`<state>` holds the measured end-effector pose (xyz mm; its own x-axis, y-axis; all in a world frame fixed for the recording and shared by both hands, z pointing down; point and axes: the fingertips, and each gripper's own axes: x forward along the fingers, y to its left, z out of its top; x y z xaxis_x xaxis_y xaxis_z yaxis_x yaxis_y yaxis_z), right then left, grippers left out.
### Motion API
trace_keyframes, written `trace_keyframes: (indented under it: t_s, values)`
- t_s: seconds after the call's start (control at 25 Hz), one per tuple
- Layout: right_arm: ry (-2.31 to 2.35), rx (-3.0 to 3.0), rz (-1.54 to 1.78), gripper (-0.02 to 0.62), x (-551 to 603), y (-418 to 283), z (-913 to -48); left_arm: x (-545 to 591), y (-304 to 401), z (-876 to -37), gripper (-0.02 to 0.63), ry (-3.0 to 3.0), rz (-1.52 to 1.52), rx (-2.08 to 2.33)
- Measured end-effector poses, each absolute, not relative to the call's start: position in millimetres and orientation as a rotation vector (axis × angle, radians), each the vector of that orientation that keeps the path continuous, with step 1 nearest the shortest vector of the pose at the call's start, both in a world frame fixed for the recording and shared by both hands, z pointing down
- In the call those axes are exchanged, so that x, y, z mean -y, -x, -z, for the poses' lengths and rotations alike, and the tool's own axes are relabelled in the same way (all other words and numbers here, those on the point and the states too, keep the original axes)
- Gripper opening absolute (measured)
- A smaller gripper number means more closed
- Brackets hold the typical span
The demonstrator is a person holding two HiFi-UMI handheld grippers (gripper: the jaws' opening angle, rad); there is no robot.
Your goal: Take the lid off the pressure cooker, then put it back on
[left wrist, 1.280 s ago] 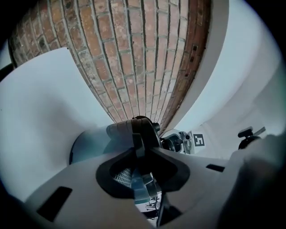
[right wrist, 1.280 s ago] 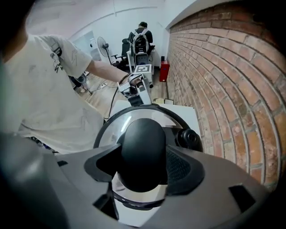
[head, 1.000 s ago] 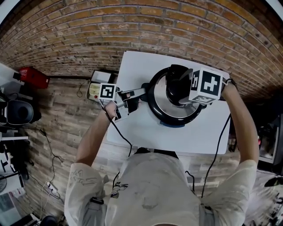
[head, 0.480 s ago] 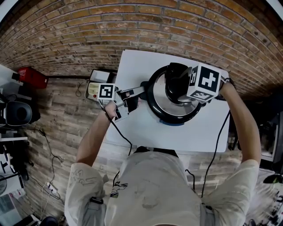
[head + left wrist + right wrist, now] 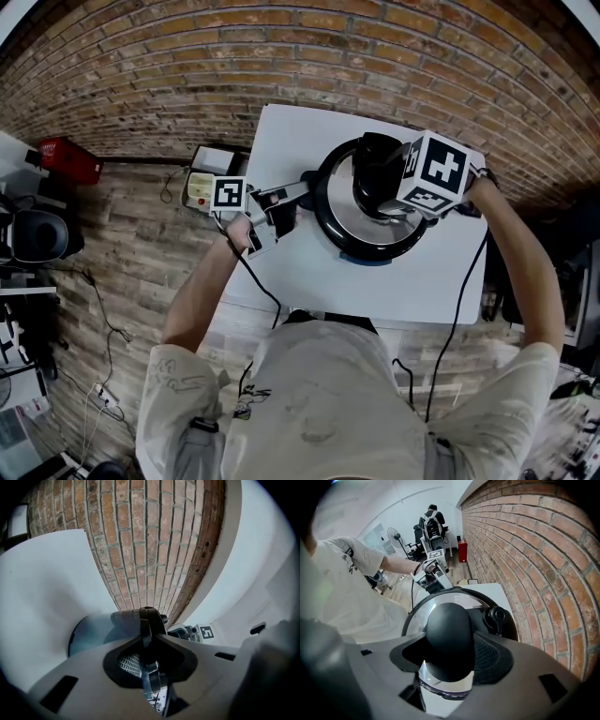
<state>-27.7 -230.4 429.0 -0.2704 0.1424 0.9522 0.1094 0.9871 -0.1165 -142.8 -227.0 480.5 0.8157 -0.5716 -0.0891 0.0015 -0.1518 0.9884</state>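
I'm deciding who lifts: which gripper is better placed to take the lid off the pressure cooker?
Right. The right gripper clasps the black knob of the lid from above. The left gripper, whose jaws have just been closing, pinches the cooker by its side handle, likely steadying it.

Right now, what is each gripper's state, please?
Left tongs: just been closing, on black side handle.
Right tongs: closed on round black lid knob.

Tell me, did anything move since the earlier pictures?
Only a little. The left gripper has just been closing its jaws on the side handle, which sits between them. The right gripper stays clamped on the lid knob, the lid is still on the pressure cooker, and nothing else has shifted.
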Motion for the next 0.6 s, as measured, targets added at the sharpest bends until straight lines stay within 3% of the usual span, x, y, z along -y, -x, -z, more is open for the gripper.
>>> trace_keyframes:
  t_s: [0.6]
  values:
    - [-0.091,1.845,-0.217,0.291,239.8,28.7,-427.8,227.9,143.9,-480.8,0.074,-1.653,0.556,0.455]
